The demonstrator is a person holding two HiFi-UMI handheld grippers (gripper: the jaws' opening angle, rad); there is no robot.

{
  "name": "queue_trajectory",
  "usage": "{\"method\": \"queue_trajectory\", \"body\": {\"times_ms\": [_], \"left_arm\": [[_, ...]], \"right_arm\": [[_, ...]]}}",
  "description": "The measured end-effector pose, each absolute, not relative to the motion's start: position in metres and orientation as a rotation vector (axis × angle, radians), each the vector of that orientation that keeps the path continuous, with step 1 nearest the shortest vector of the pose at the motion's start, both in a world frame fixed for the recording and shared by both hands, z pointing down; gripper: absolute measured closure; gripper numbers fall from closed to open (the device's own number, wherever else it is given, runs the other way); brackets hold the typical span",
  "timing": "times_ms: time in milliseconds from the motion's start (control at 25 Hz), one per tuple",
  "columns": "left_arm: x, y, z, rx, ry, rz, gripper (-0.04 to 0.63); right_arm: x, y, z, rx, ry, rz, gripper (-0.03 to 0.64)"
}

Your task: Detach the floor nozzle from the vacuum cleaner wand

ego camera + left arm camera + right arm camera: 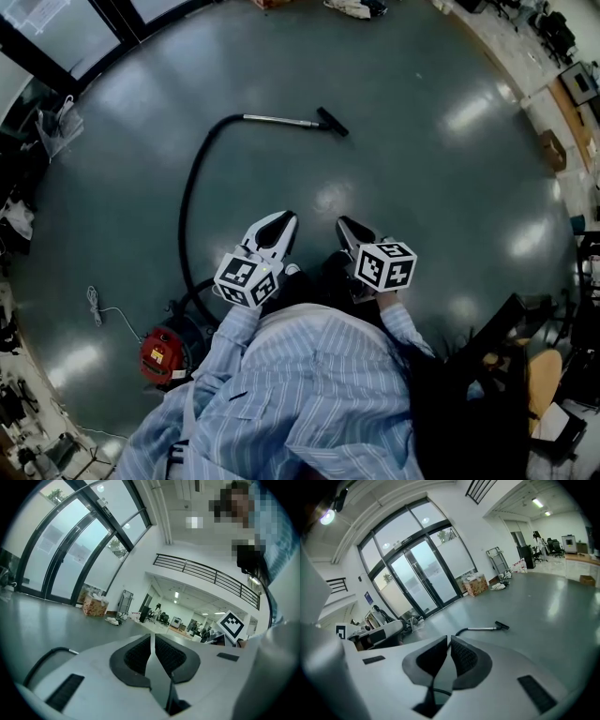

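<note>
The vacuum's silver wand lies on the grey floor far ahead of me, with the black floor nozzle on its right end. A black hose curves from the wand back to the red vacuum body at my lower left. My left gripper and right gripper are held side by side in front of my chest, well short of the wand, both shut and empty. In the right gripper view the wand and nozzle show beyond the jaw tips. The left gripper view shows only the hose.
A white power cord lies on the floor left of the vacuum body. A dark chair with bags stands close at my right. Glass doors and a patterned box line the far wall. Benches with clutter run along the right.
</note>
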State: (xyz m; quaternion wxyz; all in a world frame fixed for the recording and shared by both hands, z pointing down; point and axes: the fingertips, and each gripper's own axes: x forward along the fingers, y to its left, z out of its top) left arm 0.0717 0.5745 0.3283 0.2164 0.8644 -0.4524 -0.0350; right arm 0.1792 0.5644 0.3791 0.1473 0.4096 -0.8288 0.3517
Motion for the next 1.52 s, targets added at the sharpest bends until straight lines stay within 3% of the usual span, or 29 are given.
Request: {"method": "queue_trajectory", "body": {"times_ms": [360, 1200, 1520], "left_arm": [[0.083, 0.521, 0.343, 2.356, -1.213, -0.083, 0.563], [0.132, 0.262, 0.311, 2.296, -1.406, -0.089, 0.563], [0.107, 0.217, 0.321, 2.24, -1.401, -0.025, 0.563]], "right_arm": [[0.188, 0.505, 0.395, 1.167, -2.345, 1.079, 0.588], [0.23, 0.215, 0.378, 0.952, -2.423, 1.044, 0.588], [0.212, 0.18, 0.394, 0.943, -2.369, 1.135, 0.588]]}}
